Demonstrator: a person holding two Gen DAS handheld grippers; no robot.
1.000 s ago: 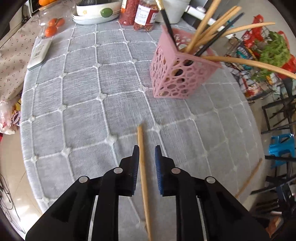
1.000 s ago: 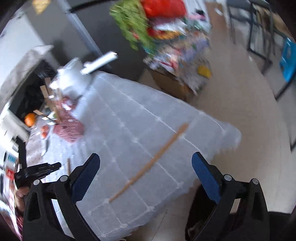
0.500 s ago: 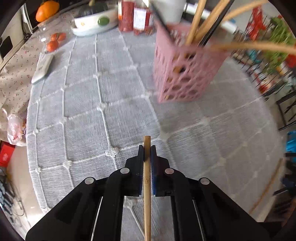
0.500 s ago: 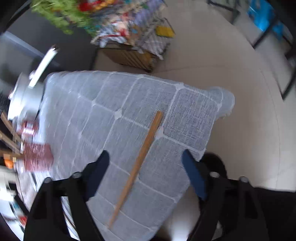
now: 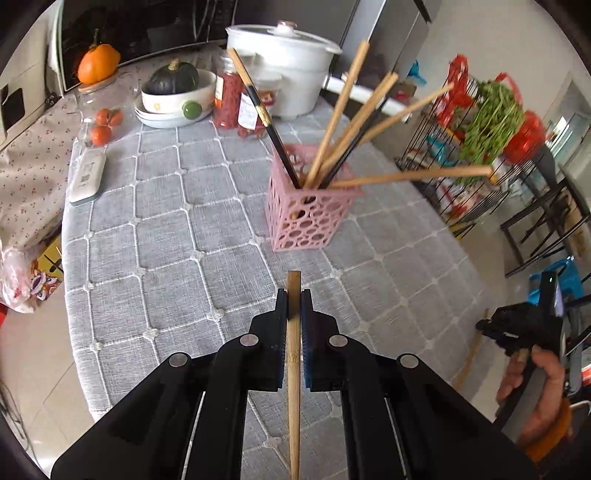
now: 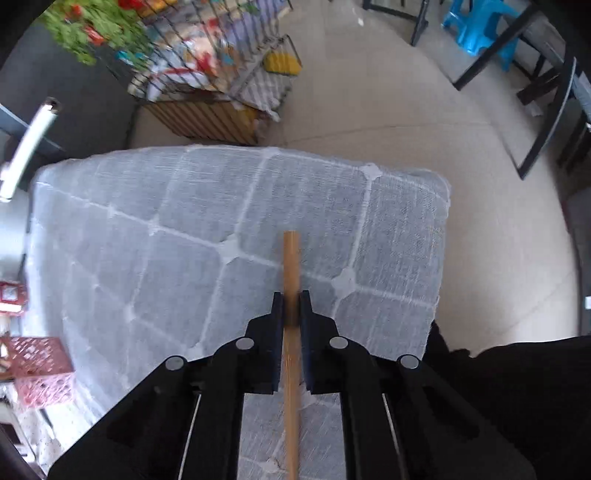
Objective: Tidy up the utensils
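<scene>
My left gripper (image 5: 294, 295) is shut on a bamboo chopstick (image 5: 294, 387), held lifted above the grey quilted tablecloth (image 5: 166, 240). Ahead of it stands the pink perforated holder (image 5: 310, 221) with several chopsticks leaning out. In the right wrist view, my right gripper (image 6: 291, 299) points steeply down near the table's corner. Its jaws are closing and the pads press on a second bamboo chopstick (image 6: 290, 258), which lies along the cloth (image 6: 184, 240). The pink holder (image 6: 40, 369) shows at the far left. In the left wrist view the right gripper (image 5: 517, 328) appears at the right edge, in a hand.
At the back stand a white pot (image 5: 288, 74), red jars (image 5: 240, 107), a bowl with a green squash (image 5: 173, 88), tangerines (image 5: 103, 125) and a white remote (image 5: 86, 177). A wire rack with greens (image 5: 491, 125), dark chairs (image 6: 546, 85) and a blue stool (image 6: 480, 26) stand beside the table.
My left gripper shut on its chopstick and lifted it off the cloth. My right gripper swung down over the other chopstick and went from wide open to shut on it.
</scene>
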